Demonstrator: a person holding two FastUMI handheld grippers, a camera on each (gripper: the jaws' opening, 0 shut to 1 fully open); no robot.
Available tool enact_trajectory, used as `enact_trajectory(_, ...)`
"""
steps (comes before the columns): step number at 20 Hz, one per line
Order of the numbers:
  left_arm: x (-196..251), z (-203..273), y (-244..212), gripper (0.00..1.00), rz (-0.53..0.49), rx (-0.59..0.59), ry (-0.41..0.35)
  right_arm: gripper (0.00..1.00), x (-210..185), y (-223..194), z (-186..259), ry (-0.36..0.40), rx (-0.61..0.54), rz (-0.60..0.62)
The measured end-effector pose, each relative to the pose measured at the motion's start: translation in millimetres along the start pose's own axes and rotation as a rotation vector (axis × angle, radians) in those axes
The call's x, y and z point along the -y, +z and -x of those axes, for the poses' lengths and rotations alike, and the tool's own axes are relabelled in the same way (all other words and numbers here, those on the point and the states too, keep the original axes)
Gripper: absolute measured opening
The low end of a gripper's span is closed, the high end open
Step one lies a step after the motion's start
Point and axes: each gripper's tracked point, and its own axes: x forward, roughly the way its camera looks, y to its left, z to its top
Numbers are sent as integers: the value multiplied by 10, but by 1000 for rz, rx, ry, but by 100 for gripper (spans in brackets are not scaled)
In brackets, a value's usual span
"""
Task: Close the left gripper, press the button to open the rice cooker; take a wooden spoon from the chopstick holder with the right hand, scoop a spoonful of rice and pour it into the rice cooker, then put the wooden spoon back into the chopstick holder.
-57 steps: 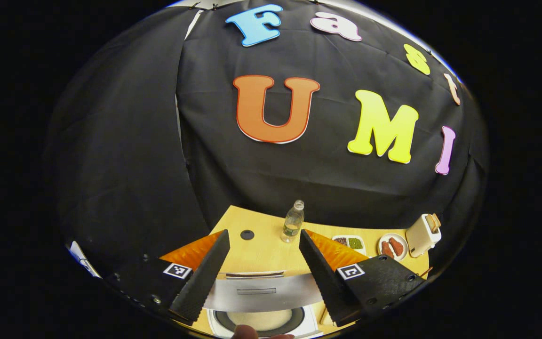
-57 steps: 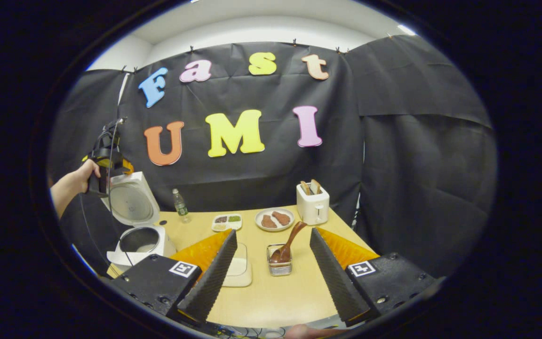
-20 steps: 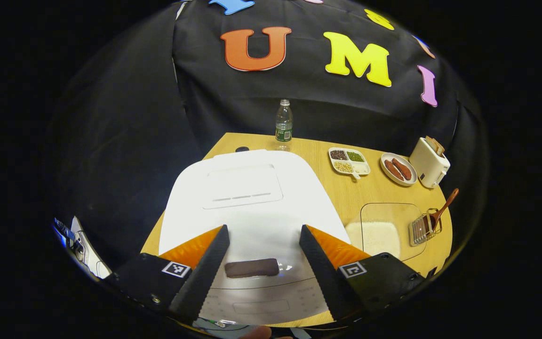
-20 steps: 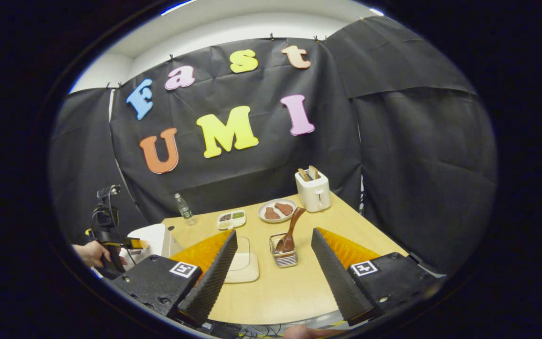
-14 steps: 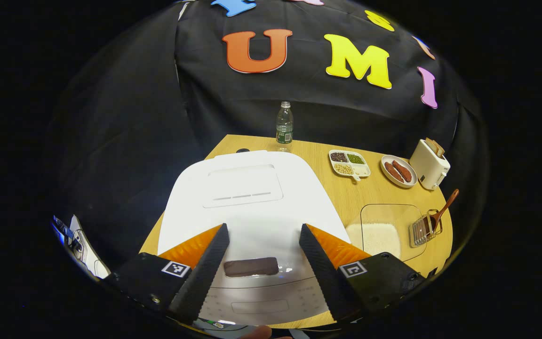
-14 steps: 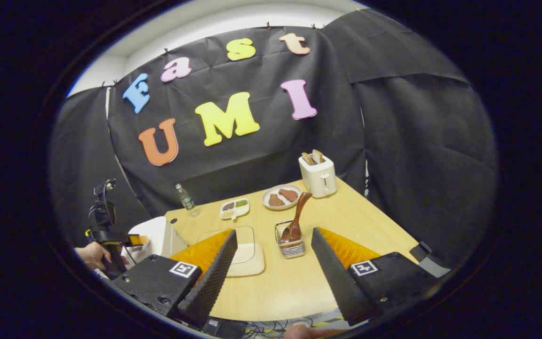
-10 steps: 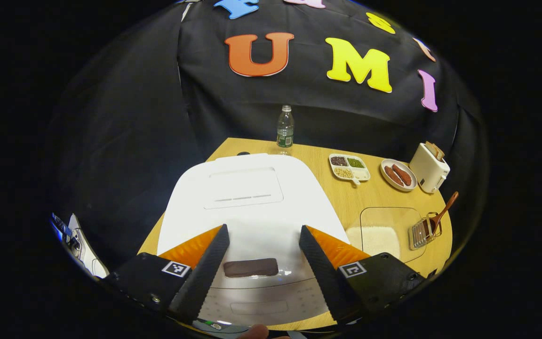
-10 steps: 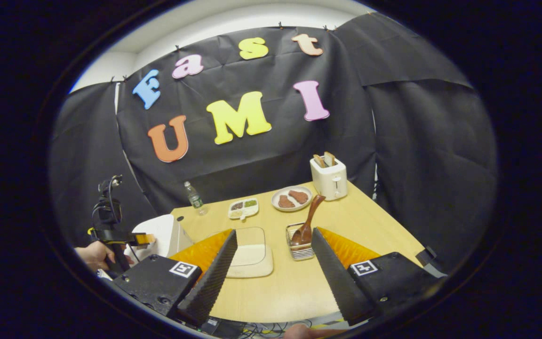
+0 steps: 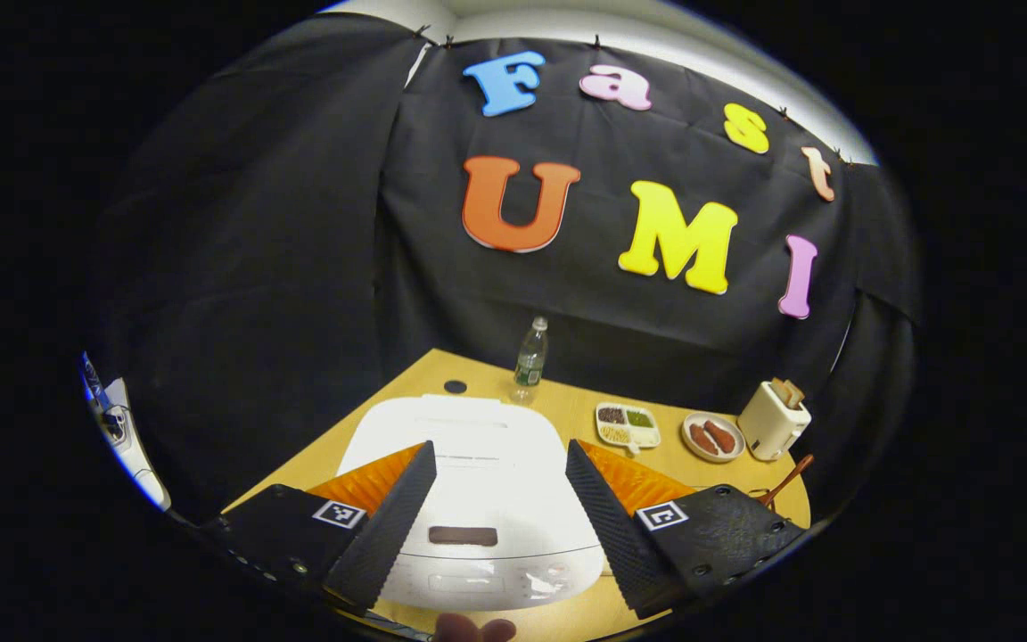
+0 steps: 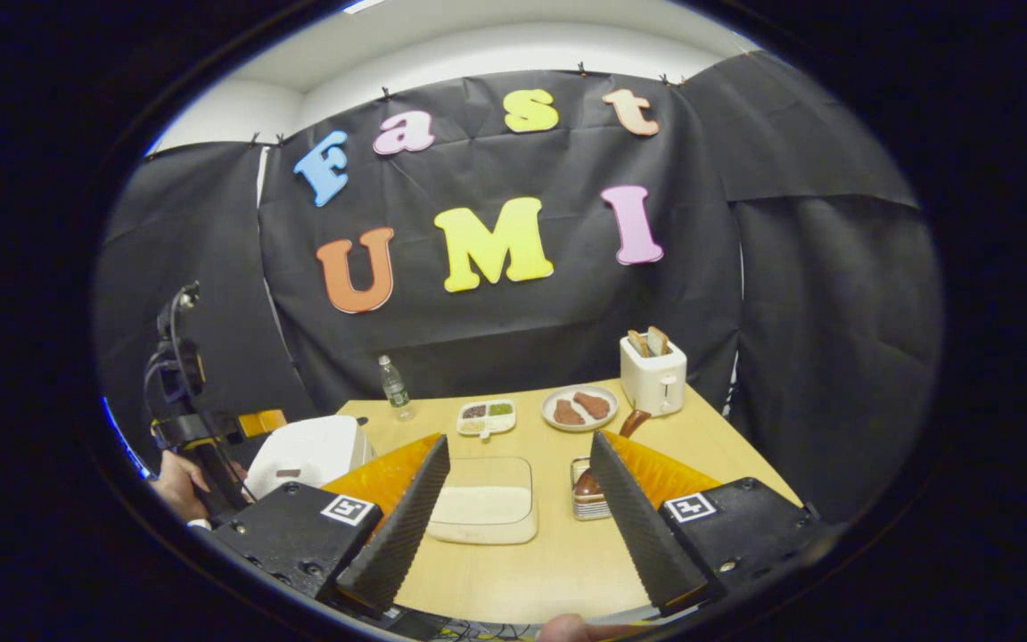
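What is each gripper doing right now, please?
Left gripper: open, holding nothing, above the closed white rice cooker.
Right gripper: open, holding nothing, above the pale wooden table.

left gripper (image 9: 497, 513) stands open at 6 o'clock over the shut rice cooker (image 9: 478, 473); toaster (image 9: 772, 419) at 4 o'clock.

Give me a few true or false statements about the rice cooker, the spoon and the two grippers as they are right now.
1. The rice cooker lid is shut. True.
2. The left gripper is shut. False: its fingers stand wide apart.
3. The wooden spoon sits in the wire holder. True.
4. The right gripper holds the spoon. False: it is open and holds nothing.
5. The toaster is empty. False: bread slices stick out of it.
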Motion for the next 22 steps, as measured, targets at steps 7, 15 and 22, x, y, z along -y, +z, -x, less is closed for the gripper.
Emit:
enact_trajectory(7, 487, 941, 743, 94, -114, 220, -141, 100, -323, 400, 180, 31, 122, 76)
enact_trajectory(15, 786, 1728, 737, 94, -124, 263, -235, 100, -547, 709, 453, 39, 206, 50)
enact_trajectory(22, 665, 1970, 717, 94, -107, 293, -241, 100, -742, 712, 718, 55, 236, 95)
